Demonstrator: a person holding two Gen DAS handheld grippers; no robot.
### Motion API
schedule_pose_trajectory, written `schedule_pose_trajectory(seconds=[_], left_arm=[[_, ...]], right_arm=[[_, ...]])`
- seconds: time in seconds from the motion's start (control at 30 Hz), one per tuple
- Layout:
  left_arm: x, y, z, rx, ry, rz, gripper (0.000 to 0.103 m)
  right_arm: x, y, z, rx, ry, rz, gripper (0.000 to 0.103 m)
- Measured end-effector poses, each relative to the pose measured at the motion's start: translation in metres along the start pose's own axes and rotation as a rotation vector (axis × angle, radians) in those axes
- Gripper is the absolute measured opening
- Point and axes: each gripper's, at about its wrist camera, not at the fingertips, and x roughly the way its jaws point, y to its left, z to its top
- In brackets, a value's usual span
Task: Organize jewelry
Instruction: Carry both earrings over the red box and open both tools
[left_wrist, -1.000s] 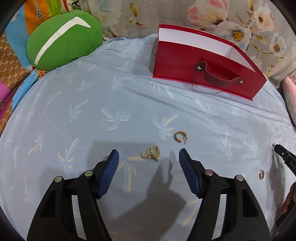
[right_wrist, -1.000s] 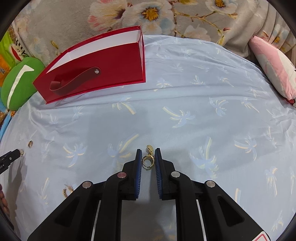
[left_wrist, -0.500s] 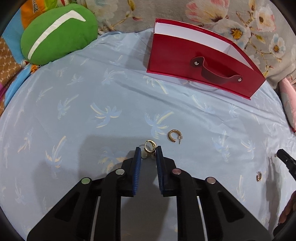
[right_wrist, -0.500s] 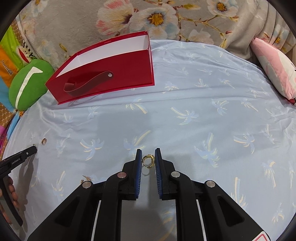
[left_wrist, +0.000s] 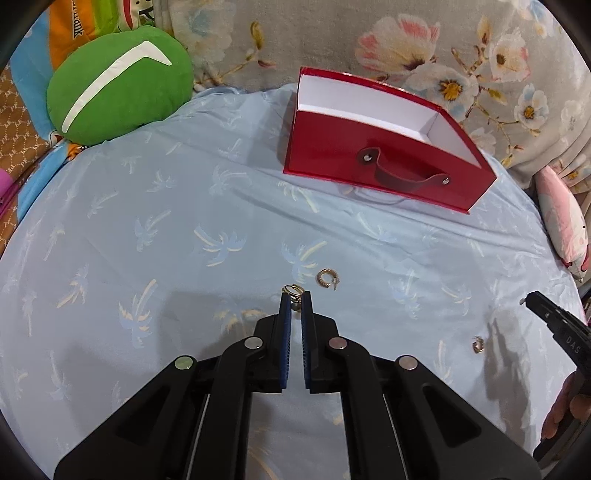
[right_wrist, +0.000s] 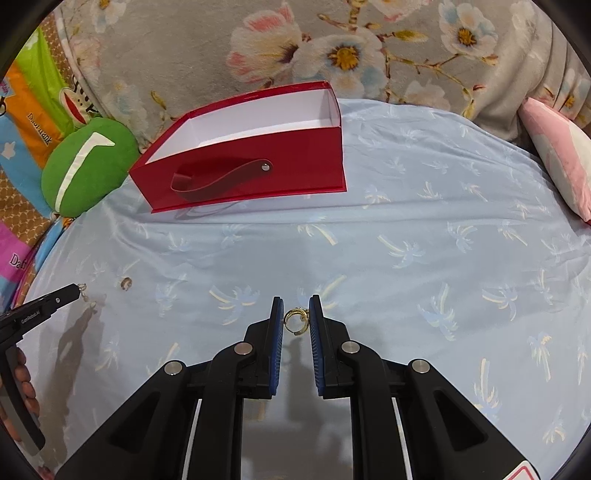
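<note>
My left gripper (left_wrist: 294, 295) is shut on a gold hoop earring with a pearl (left_wrist: 293, 290) and holds it above the blue sheet. My right gripper (right_wrist: 296, 301) is shut on another gold hoop earring (right_wrist: 294, 317), also lifted. A gold hoop earring (left_wrist: 326, 277) lies on the sheet just past my left fingertips; a smaller one (left_wrist: 478, 344) lies to the right, seen also in the right wrist view (right_wrist: 126, 283). The open red box (left_wrist: 384, 162) with a strap handle stands at the far side, white inside (right_wrist: 255, 125).
A green round cushion (left_wrist: 118, 83) lies at the far left. A pink pillow (right_wrist: 557, 151) lies at the right edge. A floral blanket (right_wrist: 332, 48) rises behind the box. The other gripper's tip shows at each view's edge (left_wrist: 546, 314) (right_wrist: 48, 301).
My left gripper closed on the pearl hoop earring and lifted it off the sheet. My right gripper rose with its earring, and both moved toward the red box.
</note>
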Motion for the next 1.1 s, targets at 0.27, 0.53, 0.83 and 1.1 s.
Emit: schedule_pose_trajectory(seconds=[0.27, 0.53, 0.83, 1.1], left_arm=[[-0.047, -0.017, 0.046, 0.038, -0.132, -0.033, 0.004], [-0.08, -0.047, 0.134, 0.102, -0.32, -0.061, 0.004], [-0.052, -0.083, 0.237, 0.177, -0.416, -0.043, 0.004], [0.032, -0.105, 0.287, 0.199, -0.357, 0.005, 0.004]], right_arm=[[-0.04, 0.018, 0.04, -0.045, -0.11, 0.05, 0.013], [-0.08, 0.039, 0.131, -0.11, -0.304, 0.125, 0.013], [-0.036, 0.053, 0.233, -0.133, -0.337, 0.146, 0.013], [0.054, 0.045, 0.28, -0.091, -0.246, 0.115, 0.013]])
